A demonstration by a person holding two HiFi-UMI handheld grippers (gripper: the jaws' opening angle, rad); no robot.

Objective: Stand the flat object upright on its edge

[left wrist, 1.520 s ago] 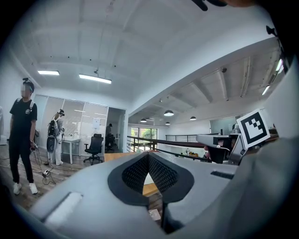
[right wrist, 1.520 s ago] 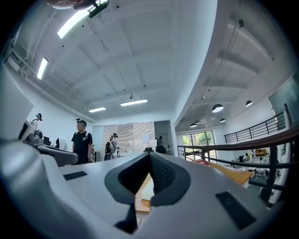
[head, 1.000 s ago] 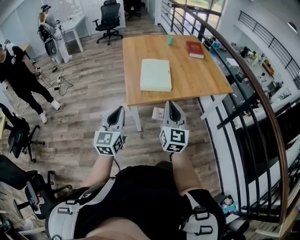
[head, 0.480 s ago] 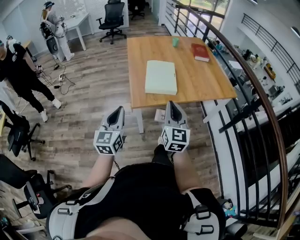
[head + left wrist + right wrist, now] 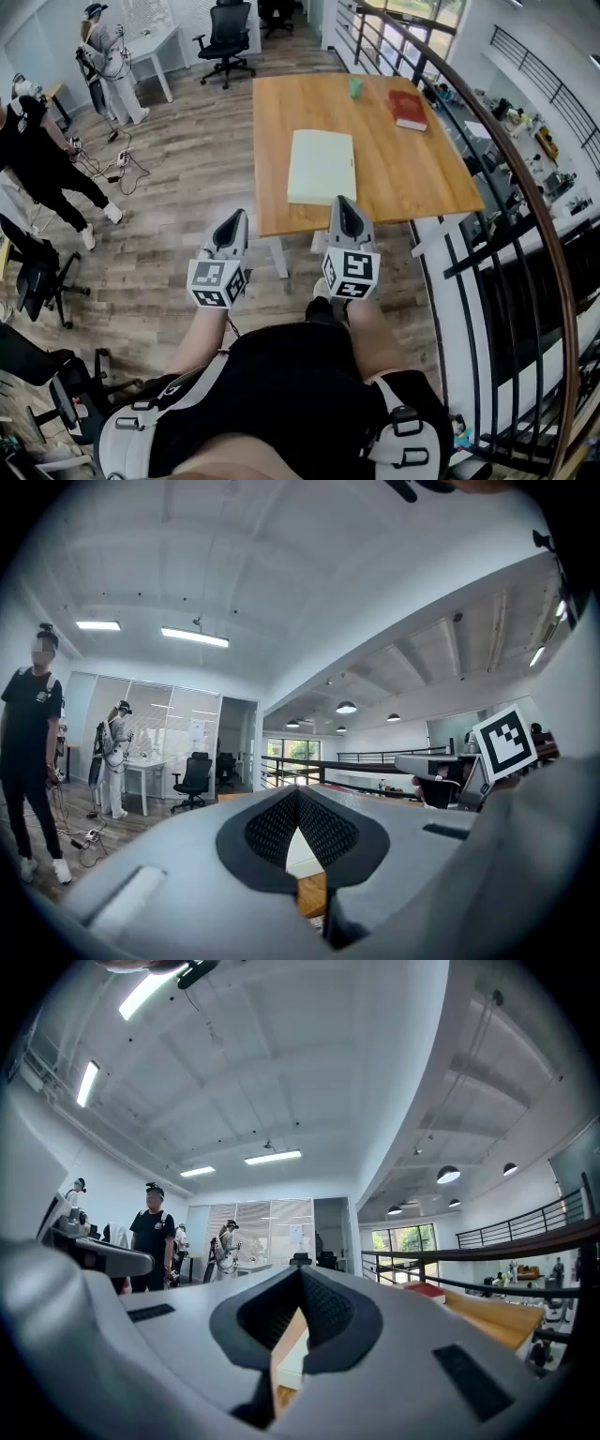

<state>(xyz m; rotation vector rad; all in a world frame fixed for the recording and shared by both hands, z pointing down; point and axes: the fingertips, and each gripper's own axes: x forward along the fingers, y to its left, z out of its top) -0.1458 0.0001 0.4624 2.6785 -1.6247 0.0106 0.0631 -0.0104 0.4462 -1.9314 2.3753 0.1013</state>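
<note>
1. Nearest in, the left gripper (image 5: 234, 219) and the right gripper (image 5: 342, 202) are held out side by side over the wooden floor (image 5: 169, 216). Both have their jaws pressed together and pinch nothing; each gripper view shows its tips (image 5: 298, 791) (image 5: 302, 1269) meeting.
2. The wooden table (image 5: 281, 112) has come closer than a second ago. Its near edge now sits right at the right gripper's tip in the head view, where before a strip of floor lay between. The jaws have stayed closed throughout.
3. The flat object, a pale green pad (image 5: 322, 166), lies flat on the table near that front edge, just beyond the right gripper's tip. It is not touched by either gripper.
4. Farther back on the right, a red book (image 5: 409, 109) lies flat, well apart from the pad.
5. At the far edge stands the only container, a small green cup (image 5: 355, 86); it is too small to tell what is in it.
6. A dark metal railing (image 5: 525, 187) with a wooden handrail runs along the table's right side.
7. Off left, a person in black (image 5: 42, 150) stands by cables on the floor. Beyond, a person in white (image 5: 108, 61) stands at a white desk (image 5: 155, 42), with a black office chair (image 5: 230, 33) nearby.
8. A white table leg (image 5: 278, 255) shows between the two grippers.
</note>
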